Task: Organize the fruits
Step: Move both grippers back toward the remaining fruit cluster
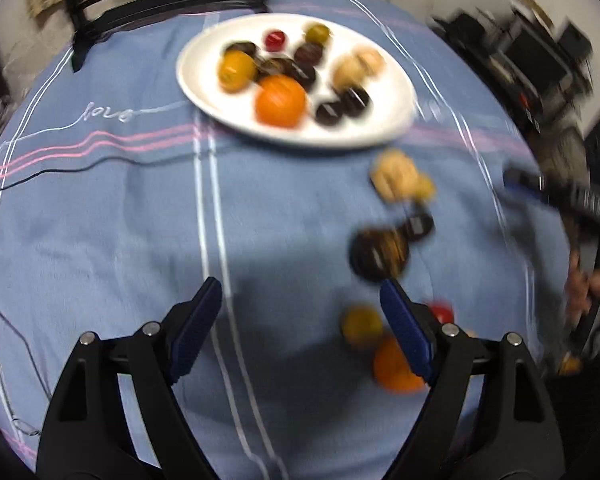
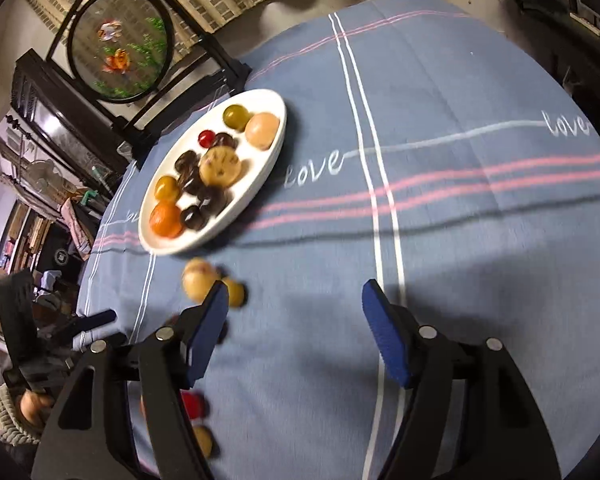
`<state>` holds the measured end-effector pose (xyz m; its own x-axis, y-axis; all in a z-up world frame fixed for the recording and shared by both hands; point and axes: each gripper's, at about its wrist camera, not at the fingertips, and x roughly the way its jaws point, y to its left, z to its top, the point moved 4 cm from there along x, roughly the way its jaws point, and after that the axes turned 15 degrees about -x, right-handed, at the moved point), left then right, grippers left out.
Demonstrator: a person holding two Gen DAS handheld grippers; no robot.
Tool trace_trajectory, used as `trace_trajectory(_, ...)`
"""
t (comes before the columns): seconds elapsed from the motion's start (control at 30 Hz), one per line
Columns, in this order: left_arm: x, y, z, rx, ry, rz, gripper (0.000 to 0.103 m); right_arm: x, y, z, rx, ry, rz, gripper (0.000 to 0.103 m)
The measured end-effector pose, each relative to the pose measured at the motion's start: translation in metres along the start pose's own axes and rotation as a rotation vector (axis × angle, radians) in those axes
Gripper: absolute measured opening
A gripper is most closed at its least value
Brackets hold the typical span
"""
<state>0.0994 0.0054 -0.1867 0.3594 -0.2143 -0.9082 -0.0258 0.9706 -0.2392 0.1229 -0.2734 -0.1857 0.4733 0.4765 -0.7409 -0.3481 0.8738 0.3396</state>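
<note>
Roughly midway, I judge — the plate [image 1: 392, 128] at 12 o'clock already carries an orange, dark fruits and small yellow and red ones, while a loose cluster lies on the cloth [image 1: 120, 220] at about 3 o'clock. Both claws hang spread wide and empty: the left gripper [image 1: 300, 300] over bare cloth, the right gripper [image 2: 296, 300] likewise. Nearest the left claw's right finger lie a loose orange [image 1: 396, 364], a yellow fruit [image 1: 360, 322] and a red one [image 1: 444, 312]; a dark fruit [image 1: 376, 254] and a tan one [image 1: 396, 176] sit further up. Next move calls for centring one fruit between the fingers — they crowd close, so a neighbour may get nudged. A framed screen [image 2: 120, 44] stands behind the plate, clear of the work.
</note>
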Motion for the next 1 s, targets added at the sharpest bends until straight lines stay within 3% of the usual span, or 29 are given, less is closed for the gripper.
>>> trace_trajectory(0.07,-0.003,-0.002,-0.011,0.045,-0.002,0.031,0.083,-0.003,0.009,-0.006,-0.024,0.008,0.014,0.07)
trace_trajectory(0.23,-0.011,-0.003,-0.015,0.037,-0.009,0.002,0.083,-0.004,0.027,-0.013,-0.061,0.035,0.038,0.07)
trace_trajectory(0.63,0.017,-0.01,-0.019,0.01,0.047,-0.03,0.083,-0.016,0.031,-0.022,-0.099,0.071,-0.024,0.07)
trace_trajectory(0.77,0.023,-0.003,-0.02,-0.001,0.05,0.002,0.086,-0.015,0.034,-0.019,-0.116,0.078,-0.027,0.07)
trace_trajectory(0.83,0.02,0.007,-0.019,-0.024,0.036,0.009,0.09,-0.014,0.037,-0.018,-0.125,0.082,-0.025,0.07)
trace_trajectory(0.93,0.008,0.025,-0.015,-0.072,-0.015,0.049,0.089,-0.011,0.04,-0.016,-0.136,0.085,-0.018,0.07)
trace_trajectory(1.0,0.0,0.036,-0.014,-0.113,-0.035,0.037,0.087,-0.008,0.041,-0.016,-0.139,0.092,-0.011,0.07)
